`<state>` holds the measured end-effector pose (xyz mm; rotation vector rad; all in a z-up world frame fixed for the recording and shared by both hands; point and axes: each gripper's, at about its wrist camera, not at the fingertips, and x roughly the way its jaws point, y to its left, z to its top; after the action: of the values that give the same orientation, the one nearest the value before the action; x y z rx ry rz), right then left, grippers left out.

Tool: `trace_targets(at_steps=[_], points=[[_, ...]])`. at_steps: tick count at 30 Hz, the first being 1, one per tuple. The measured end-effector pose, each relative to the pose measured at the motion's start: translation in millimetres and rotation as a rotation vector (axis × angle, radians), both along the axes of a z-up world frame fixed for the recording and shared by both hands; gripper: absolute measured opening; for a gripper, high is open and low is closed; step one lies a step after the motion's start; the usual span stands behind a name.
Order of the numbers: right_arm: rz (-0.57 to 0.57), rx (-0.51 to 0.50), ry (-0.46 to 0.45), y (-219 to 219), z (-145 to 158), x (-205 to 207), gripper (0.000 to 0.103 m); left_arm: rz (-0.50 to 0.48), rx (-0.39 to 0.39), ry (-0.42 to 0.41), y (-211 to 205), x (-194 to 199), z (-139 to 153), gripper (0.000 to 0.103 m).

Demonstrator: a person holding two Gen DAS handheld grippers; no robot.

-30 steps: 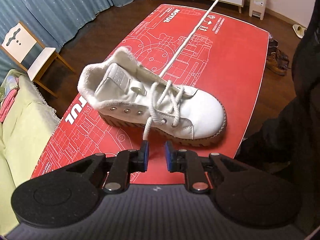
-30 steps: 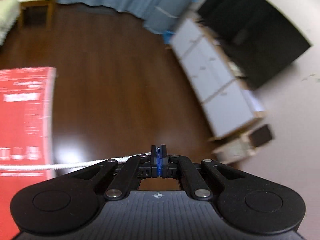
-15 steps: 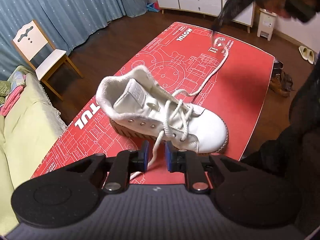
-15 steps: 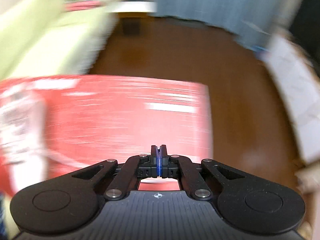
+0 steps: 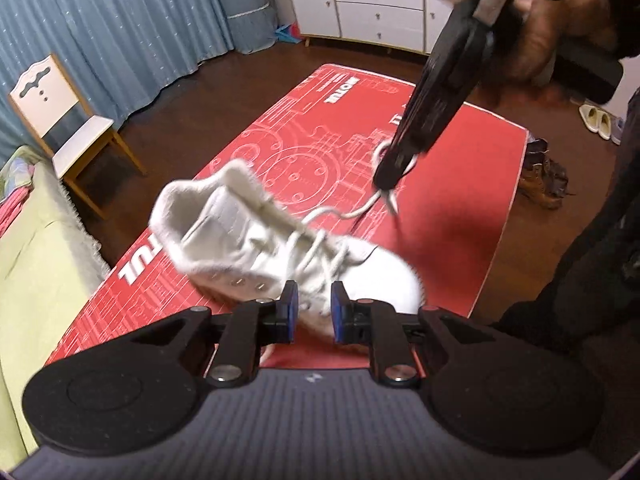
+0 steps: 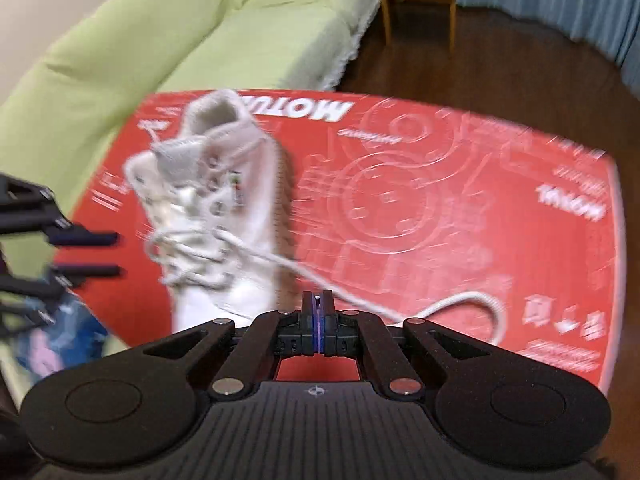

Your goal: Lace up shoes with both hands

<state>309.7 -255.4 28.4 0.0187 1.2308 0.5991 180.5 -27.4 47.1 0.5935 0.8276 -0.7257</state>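
Shoe (image 5: pixel 280 256) just beyond left gripper (image 5: pixel 313 312) jaws (apart); right gripper (image 6: pixel 317 320) jaws opening, lace (image 6: pixel 352 298) between.

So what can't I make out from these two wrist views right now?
- Right gripper: whether the lace is pinched; jaws opening, motion blur.
- Shoe eyelets: blurred in both views.
- Shoe's near side, left wrist view: behind the left gripper.
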Motion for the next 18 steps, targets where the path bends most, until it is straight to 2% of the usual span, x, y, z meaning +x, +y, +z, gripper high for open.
trace_targets(at_steps=[2,6,10,12,14,16,18], points=[[-0.005,0.056,0.069,4.2,-8.6,2.1,0.009,-0.006,-0.002,0.005,-3.8,-1.5,-1.3,0.015],[-0.032,0.102,0.137,-8.4,-20.2,-1.6,0.011,-0.006,0.001,0.022,-7.6,-3.5,-6.5,0.015],[-0.188,0.179,0.232,-41.8,-36.1,-2.2,0.014,-0.012,0.008,0.040,-10.1,-3.3,-12.6,0.015],[-0.274,0.270,0.298,-59.8,-45.1,-2.9,0.015,-0.021,0.009,0.045,-12.6,-2.0,-14.5,0.015],[-0.294,0.344,0.343,-66.8,-50.5,-5.0,0.015,-0.031,0.008,0.048,-15.5,-0.5,-15.8,0.015],[-0.369,0.432,0.383,-78.1,-55.5,-6.6,0.015,-0.038,0.003,0.054,-19.5,0.7,-17.6,0.015],[-0.433,0.424,0.395,-85.5,-59.0,-6.4,0.017,-0.049,0.001,0.061,-24.6,1.1,-19.6,0.015]])
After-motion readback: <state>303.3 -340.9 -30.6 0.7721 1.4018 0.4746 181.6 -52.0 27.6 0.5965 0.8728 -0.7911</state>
